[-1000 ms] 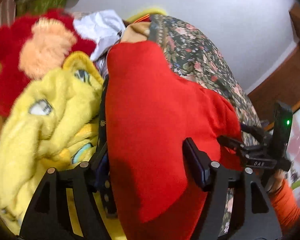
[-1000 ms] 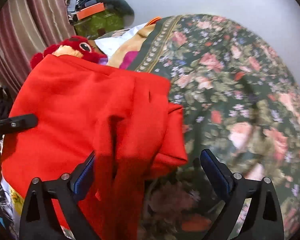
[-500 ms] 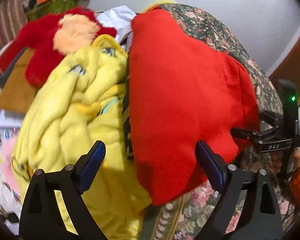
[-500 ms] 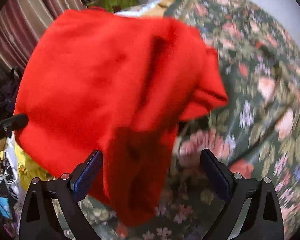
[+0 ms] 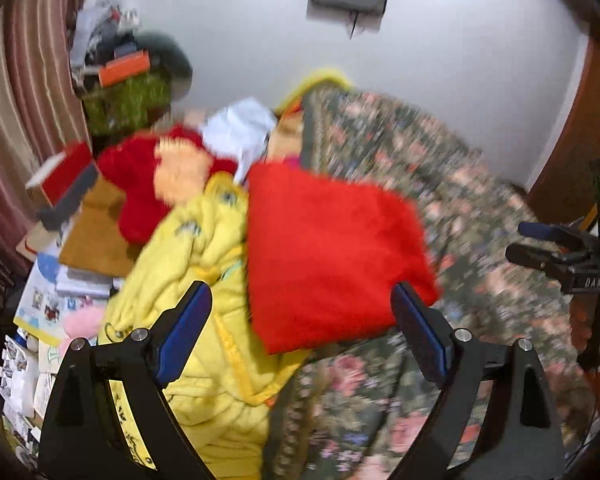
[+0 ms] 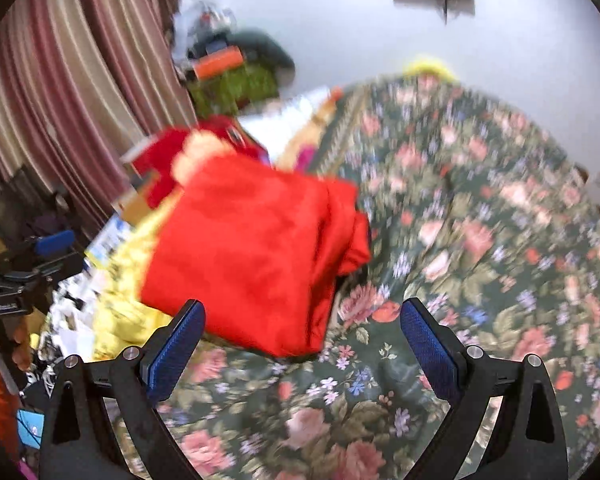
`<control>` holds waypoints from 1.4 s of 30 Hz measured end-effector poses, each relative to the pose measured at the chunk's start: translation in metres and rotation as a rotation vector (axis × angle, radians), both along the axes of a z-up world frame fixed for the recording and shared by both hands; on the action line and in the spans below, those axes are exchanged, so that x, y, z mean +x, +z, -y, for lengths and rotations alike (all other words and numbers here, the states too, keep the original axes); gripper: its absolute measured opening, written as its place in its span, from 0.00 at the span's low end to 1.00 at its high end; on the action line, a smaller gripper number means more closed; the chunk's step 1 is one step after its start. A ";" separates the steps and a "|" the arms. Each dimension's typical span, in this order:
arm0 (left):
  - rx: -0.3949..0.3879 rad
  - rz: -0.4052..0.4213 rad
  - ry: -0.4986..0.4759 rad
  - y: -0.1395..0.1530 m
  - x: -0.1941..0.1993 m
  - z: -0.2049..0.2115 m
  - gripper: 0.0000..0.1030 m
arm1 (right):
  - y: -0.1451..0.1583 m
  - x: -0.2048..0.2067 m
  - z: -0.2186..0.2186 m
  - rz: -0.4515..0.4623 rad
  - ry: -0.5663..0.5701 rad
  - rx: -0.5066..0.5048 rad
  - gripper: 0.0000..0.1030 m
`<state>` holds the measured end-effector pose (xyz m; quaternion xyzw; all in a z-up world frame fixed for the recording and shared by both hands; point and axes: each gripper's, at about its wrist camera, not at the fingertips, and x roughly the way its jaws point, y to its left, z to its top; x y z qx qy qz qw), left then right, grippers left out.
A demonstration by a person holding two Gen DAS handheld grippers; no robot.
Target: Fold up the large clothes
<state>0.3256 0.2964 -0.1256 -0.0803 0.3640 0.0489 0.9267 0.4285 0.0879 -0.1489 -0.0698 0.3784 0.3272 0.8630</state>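
At the far left hangs a striped curtain (image 6: pixel 80 80), with a clutter of boxes and papers (image 5: pixel 60 240) below it, crowding that edge. Next come a red plush toy (image 5: pixel 140 184) and a rumpled yellow garment (image 5: pixel 204 280). The folded red garment (image 5: pixel 328 252) lies on the bed, its left edge over the yellow one, its right part on the floral bedspread (image 6: pixel 480 240). To the right the bedspread is bare and wide, open room up to the white wall (image 5: pixel 440 60). The left hand-held gripper (image 5: pixel 300 328) hangs above the red garment's near edge with jaws apart and nothing in them; the right hand-held gripper (image 6: pixel 304 344) is likewise spread and empty over the near corner. A second ago both sat low against the red cloth; now both are pulled back and higher, the garment left lying free.
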 end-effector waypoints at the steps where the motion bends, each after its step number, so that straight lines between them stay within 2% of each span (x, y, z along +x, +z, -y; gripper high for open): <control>1: 0.005 0.035 -0.003 0.015 -0.009 0.007 0.89 | 0.014 -0.010 0.003 0.028 0.004 0.018 0.94; 7: 0.033 0.251 -0.025 0.087 -0.069 0.054 0.89 | 0.100 -0.100 0.040 0.243 0.004 0.163 0.94; 11: 0.001 0.403 -0.032 0.124 -0.114 0.084 0.89 | 0.136 -0.157 0.062 0.360 -0.006 0.238 0.94; 14: 0.019 0.478 -0.025 0.138 -0.143 0.103 0.89 | 0.154 -0.199 0.076 0.455 -0.020 0.279 0.94; 19: 0.107 0.573 0.025 0.144 -0.191 0.133 0.89 | 0.168 -0.263 0.097 0.578 -0.040 0.322 0.94; 23: 0.127 0.614 0.042 0.141 -0.220 0.148 0.89 | 0.164 -0.286 0.106 0.578 -0.042 0.348 0.94; 28: 0.144 0.631 0.072 0.134 -0.240 0.155 0.89 | 0.153 -0.305 0.110 0.573 -0.060 0.322 0.94; 35: 0.141 0.621 0.086 0.125 -0.244 0.154 0.89 | 0.144 -0.310 0.105 0.561 -0.076 0.272 0.95; 37: 0.138 0.615 0.093 0.124 -0.244 0.153 0.94 | 0.141 -0.309 0.103 0.561 -0.087 0.258 0.99; 42: 0.147 0.616 0.110 0.121 -0.244 0.156 0.98 | 0.134 -0.302 0.101 0.532 -0.108 0.247 1.00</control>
